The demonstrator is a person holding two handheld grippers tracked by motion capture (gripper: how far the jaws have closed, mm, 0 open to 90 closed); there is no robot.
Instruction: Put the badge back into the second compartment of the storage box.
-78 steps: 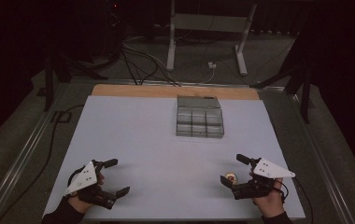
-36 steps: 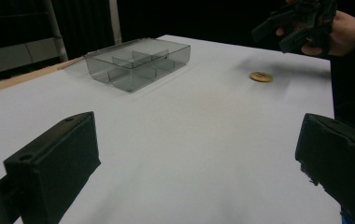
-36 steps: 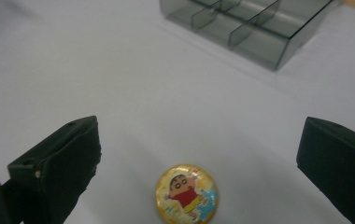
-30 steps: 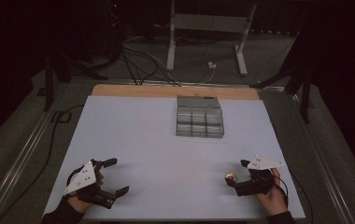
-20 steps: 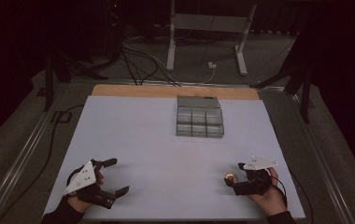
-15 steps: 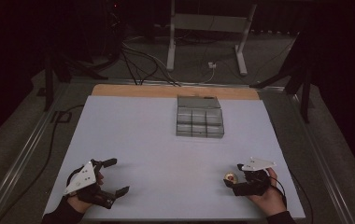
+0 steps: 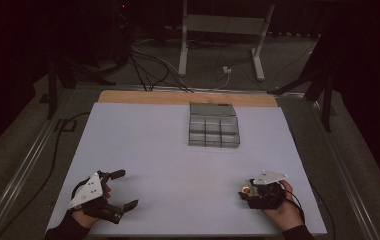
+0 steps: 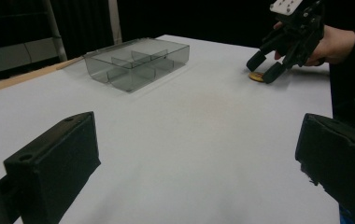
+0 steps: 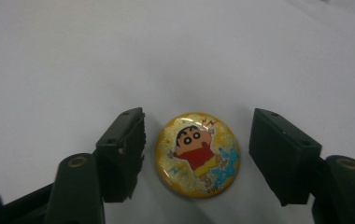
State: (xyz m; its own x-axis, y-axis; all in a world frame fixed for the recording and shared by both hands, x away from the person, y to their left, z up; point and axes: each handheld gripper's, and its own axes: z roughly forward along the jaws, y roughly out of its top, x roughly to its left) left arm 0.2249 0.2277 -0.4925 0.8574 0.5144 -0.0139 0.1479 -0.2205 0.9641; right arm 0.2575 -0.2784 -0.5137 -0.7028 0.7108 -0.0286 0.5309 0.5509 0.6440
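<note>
Badge (image 9: 197, 155) sits flat between the right gripper's (image 9: 197, 158) spread jaws; pinch its rim evenly. Left gripper (image 7: 119, 189) idles, spread.

This looks like a lab or recording studio set up for data capture. A white-covered table (image 7: 178, 150) stands on grey carpet in a dark, black-walled room. Beyond the table, well ahead of both hand-held claws, loose cables (image 7: 148, 65) trail across the floor around a pale metal stand (image 7: 223, 30). Aluminium rails (image 7: 23, 165) run along the table's sides.
</note>
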